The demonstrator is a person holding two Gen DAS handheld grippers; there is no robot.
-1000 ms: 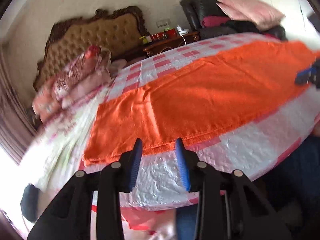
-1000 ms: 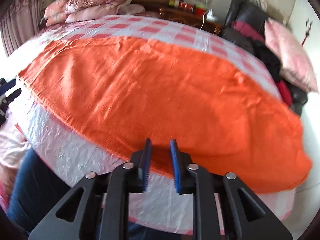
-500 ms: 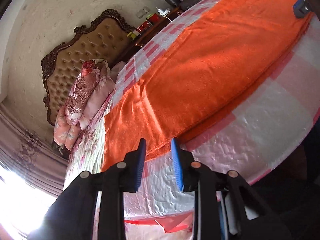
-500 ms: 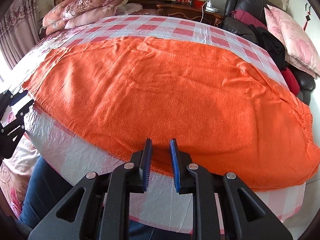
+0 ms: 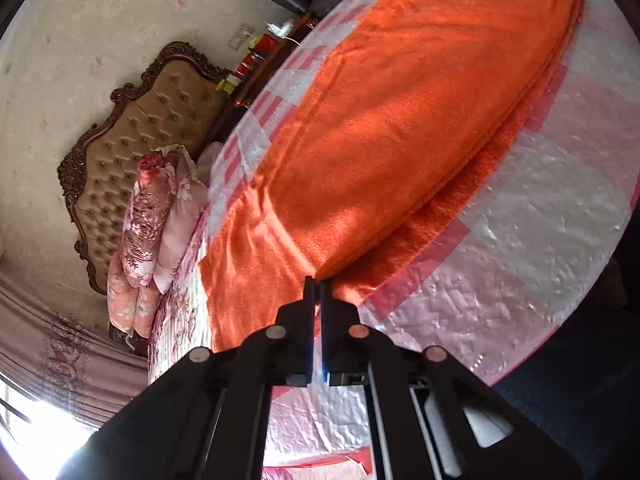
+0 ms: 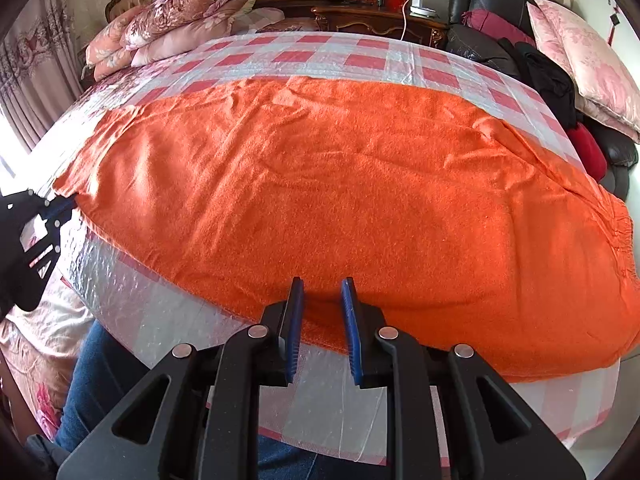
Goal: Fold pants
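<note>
Orange pants flat on the bed, one end pinched.

The left gripper (image 5: pixel 319 285) is clenched on the pants' (image 6: pixel 340 200) edge at the end lying toward the window; the right gripper (image 6: pixel 322 294) has its jaws a little apart over the near edge of the pants, and I cannot tell whether they touch the cloth. The pants lie lengthwise across the bed (image 6: pixel 168 316), on its pink-and-white checked plastic cover. At the bed's far end stand a tufted headboard (image 5: pixel 160 120) and floral pillows (image 6: pixel 176 20); beside the headboard is a nightstand (image 6: pixel 376 20), then a black sofa (image 6: pixel 492 4). Pink curtains (image 6: pixel 36 80) hang beside the bed.
</note>
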